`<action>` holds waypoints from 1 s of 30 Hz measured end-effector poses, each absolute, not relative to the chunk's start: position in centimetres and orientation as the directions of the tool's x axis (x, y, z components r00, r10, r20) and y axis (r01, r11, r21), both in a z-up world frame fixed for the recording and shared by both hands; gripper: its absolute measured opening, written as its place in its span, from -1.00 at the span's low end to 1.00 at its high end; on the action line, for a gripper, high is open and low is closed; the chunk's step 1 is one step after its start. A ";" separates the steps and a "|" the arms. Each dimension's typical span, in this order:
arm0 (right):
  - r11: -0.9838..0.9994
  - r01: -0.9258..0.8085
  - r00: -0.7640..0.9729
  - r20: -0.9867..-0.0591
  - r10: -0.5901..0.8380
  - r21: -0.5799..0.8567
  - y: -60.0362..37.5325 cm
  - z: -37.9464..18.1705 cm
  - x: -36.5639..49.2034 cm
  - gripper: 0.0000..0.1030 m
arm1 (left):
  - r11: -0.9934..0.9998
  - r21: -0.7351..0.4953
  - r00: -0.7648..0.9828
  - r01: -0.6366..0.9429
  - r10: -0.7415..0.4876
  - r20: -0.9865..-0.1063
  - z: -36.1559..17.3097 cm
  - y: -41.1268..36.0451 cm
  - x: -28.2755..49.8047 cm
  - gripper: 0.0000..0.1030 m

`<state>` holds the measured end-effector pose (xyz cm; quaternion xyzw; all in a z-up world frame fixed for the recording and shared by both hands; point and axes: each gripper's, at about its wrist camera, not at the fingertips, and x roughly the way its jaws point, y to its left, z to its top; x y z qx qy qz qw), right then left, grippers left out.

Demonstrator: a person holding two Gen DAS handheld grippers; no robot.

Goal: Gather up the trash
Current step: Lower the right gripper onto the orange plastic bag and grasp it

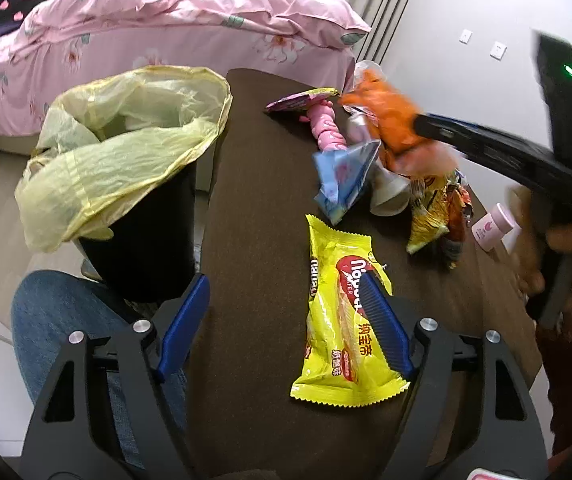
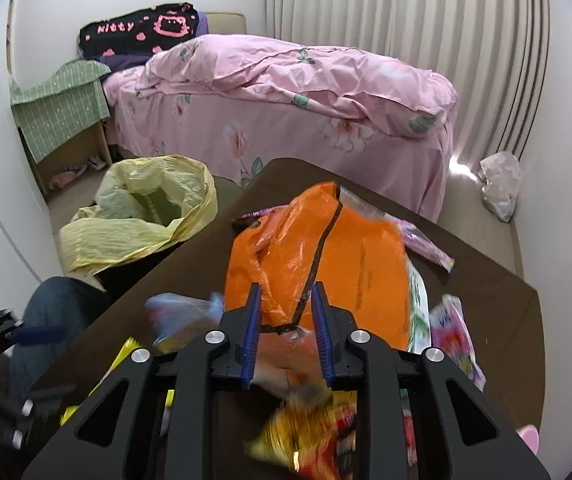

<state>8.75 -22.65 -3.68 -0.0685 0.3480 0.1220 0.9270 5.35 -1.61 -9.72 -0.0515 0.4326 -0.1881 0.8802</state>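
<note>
The right hand-held gripper (image 2: 286, 312) pinches an orange bag (image 2: 326, 248) above the tabletop (image 1: 253, 208); the lined bin (image 1: 125, 152) lies to its left. The left hand-held gripper (image 1: 286, 320), jaws wide, hovers nearer a yellow wrapper (image 1: 338, 312) lying lengthwise ahead.

The orange bag (image 2: 318, 256) hides much of the worktop's (image 2: 486, 292) litter; a blurred yellow wrapper (image 2: 306, 436) lies below it.

The yellow wafer wrapper (image 1: 342, 312) is glossy plastic film; the orange bag (image 2: 318, 256) is thin, crinkled, shiny plastic. The bin liner (image 1: 125, 140) looks translucent plastic, the table (image 1: 261, 184) matt, perhaps wood.
</note>
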 end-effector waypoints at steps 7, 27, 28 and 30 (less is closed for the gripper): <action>0.976 -0.215 0.756 -0.635 0.160 -0.010 -27.1 -2.4 2.6 -0.85 | 0.909 -0.256 0.526 0.330 -0.402 -0.750 -10.1 -3.1 5.1 0.26; 0.989 -0.029 0.765 -0.633 0.115 0.145 -34.8 -5.2 -7.7 -0.04 | 0.915 -0.188 0.529 0.358 -0.364 -0.767 -9.9 -7.0 7.1 -0.03; 0.991 0.015 0.775 -0.628 0.075 0.136 -35.5 -5.3 -7.9 -0.04 | 0.916 -0.188 0.528 0.353 -0.362 -0.768 -10.0 -6.8 7.1 -0.03; 0.987 0.059 0.774 -0.632 0.049 0.149 -36.7 -5.7 -7.7 -0.04 | 0.919 -0.192 0.528 0.344 -0.358 -0.770 -10.1 -6.5 7.1 -0.03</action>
